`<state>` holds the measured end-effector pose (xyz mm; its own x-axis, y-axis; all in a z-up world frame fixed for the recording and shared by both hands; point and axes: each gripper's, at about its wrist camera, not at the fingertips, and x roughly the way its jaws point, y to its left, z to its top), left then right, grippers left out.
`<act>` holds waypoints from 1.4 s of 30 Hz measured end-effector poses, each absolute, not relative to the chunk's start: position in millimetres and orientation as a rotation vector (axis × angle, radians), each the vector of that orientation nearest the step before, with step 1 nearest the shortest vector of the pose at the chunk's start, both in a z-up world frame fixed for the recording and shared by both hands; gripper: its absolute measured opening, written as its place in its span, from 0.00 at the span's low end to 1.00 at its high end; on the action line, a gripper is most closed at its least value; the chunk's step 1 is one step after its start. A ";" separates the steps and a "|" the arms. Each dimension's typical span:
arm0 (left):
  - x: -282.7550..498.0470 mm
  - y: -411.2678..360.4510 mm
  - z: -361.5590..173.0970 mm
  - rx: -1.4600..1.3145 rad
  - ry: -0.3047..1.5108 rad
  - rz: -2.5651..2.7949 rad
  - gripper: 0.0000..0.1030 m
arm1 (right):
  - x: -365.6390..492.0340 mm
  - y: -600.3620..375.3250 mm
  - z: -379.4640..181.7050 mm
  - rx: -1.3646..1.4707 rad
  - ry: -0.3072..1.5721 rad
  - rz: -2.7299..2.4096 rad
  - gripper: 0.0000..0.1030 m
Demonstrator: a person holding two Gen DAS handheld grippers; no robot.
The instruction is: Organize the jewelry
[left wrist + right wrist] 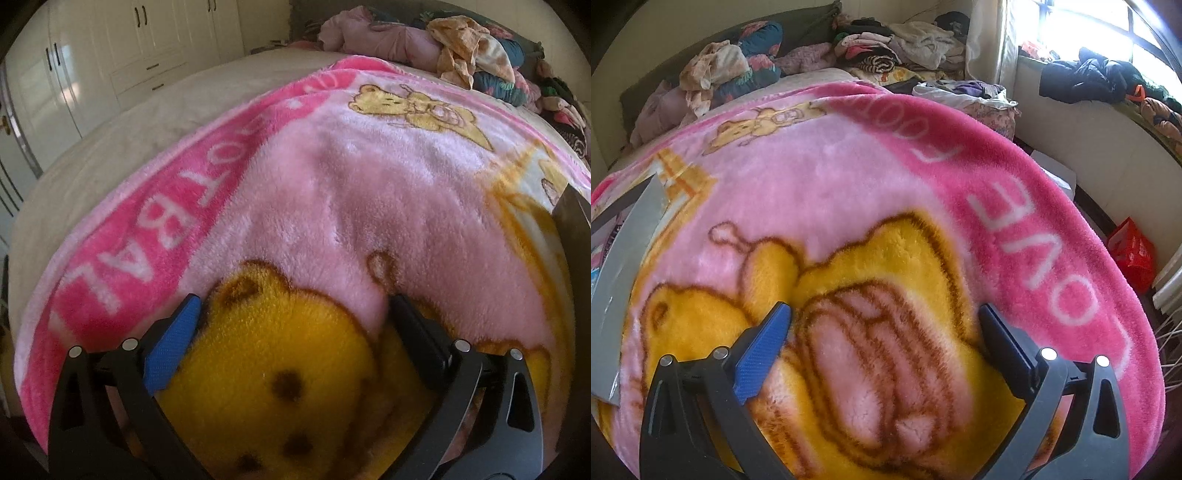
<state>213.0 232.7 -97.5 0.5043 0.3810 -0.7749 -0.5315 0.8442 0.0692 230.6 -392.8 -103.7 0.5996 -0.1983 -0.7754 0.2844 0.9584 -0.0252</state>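
Note:
My left gripper (293, 306) is open and empty, just above a pink fleece blanket (332, 177) with yellow bear prints. My right gripper (884, 314) is open and empty over the same blanket (820, 177). A grey flat box or lid (624, 266) lies on the blanket at the left of the right wrist view; its corner shows at the right edge of the left wrist view (576, 218). No jewelry is visible in either view.
The blanket covers a bed with a beige sheet (122, 133). Piles of clothes (476, 55) lie at the bed's head (886, 48). White wardrobes (92, 55) stand left. A red bag (1132, 254) sits on the floor right, below a window ledge with dark clothes (1086, 77).

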 end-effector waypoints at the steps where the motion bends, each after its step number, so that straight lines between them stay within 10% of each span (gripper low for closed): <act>1: 211.9 233.3 -96.7 -0.191 0.883 0.552 0.90 | 236.4 -394.3 -102.7 0.105 0.891 -0.281 0.95; 42: 215.4 232.7 -95.7 -0.186 0.888 0.557 0.90 | 242.9 -397.3 -101.2 0.108 0.893 -0.280 0.95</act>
<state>215.4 232.7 -95.7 0.5006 0.3824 -0.7766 -0.5323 0.8435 0.0721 242.9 -397.3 -101.2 0.5934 -0.1957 -0.7807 0.2856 0.9581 -0.0232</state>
